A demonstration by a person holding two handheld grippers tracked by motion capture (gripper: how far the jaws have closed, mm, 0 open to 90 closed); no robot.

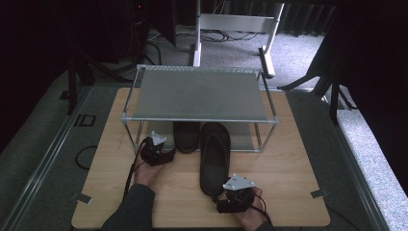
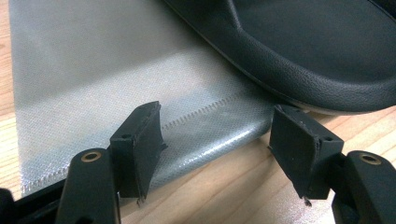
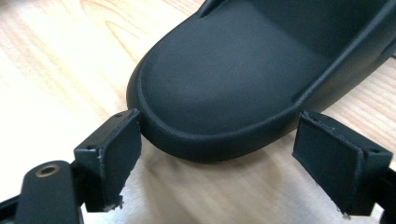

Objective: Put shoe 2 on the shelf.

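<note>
Two black slippers are on the wooden table (image 1: 288,159). One slipper (image 1: 186,137) lies on the low grey fabric shelf (image 2: 93,70) under the rack. The other slipper (image 1: 215,156) sticks out toward me, toe under the rack. My left gripper (image 1: 166,153) is beside the first slipper's heel (image 2: 317,51); its jaws (image 2: 217,116) stand open over the shelf's front edge with nothing between them. My right gripper (image 1: 223,198) is at the second slipper's heel (image 3: 233,70). Its open gripper (image 3: 219,119) straddles that heel, with the pads (image 3: 119,144) close to its sides.
A metal-framed rack with a grey mesh top shelf (image 1: 199,94) stands at the table's back half. Beyond it are a white desk frame (image 1: 235,24) and cables on grey carpet. Bare wood lies left and right of the slippers.
</note>
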